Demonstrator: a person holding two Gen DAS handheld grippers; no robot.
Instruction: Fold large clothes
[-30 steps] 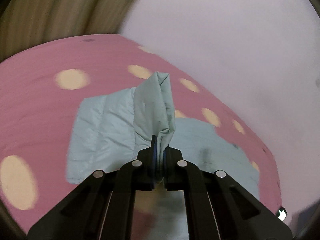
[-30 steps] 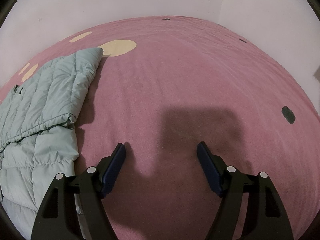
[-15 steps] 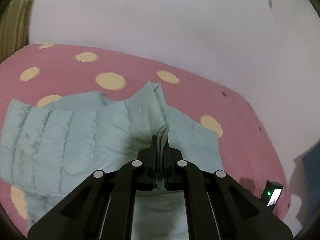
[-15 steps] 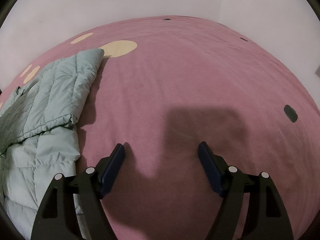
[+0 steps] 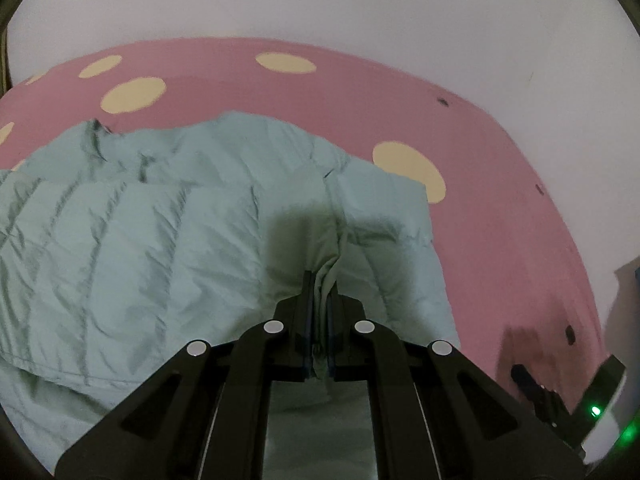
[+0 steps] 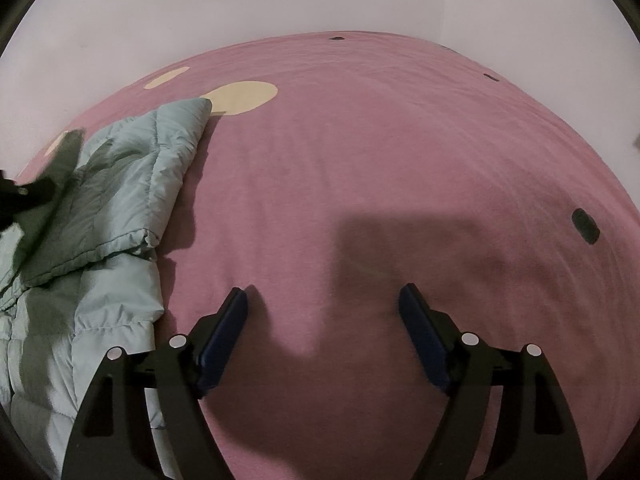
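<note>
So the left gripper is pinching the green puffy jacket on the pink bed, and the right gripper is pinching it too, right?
Not quite. The left gripper is pinching the green puffy jacket on the pink bed, but the right gripper is open, over bare bed, as the right wrist view shows.

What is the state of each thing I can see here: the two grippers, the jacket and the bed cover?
left gripper: shut on a bunched fold of the jacket.
right gripper: open, holding nothing, over bare cover.
jacket: partly folded, lying on the cover.
bed cover: spread flat, lightly wrinkled.
</note>
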